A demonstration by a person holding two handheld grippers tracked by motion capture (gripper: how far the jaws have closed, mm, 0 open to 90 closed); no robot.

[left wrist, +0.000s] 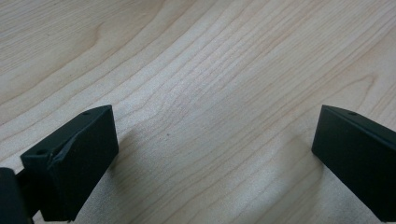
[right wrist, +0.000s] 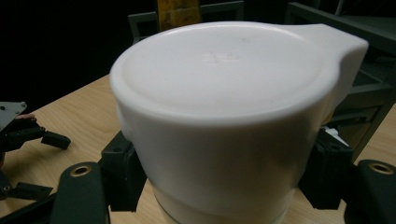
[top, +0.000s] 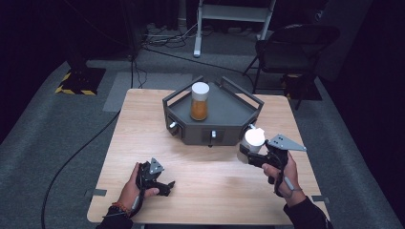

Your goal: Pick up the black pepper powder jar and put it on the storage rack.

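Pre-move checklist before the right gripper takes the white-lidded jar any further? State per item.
1. Grip: right gripper jaws clamp both sides of the white-lidded jar: ok.
2. Jar off the light wooden table: cannot tell.
3. White lid seated flat: ok.
4. Dark grey angular tray has bare floor beside the orange-filled jar with white lid: ok.
5. Left gripper open, nothing between its jaws, low over the table: ok.
6. Path to the tray free of the left gripper: ok.

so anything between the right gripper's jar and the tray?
Nothing visible. The right gripper holds the white-lidded jar just in front of the grey tray; the orange jar stands at the tray's back left.
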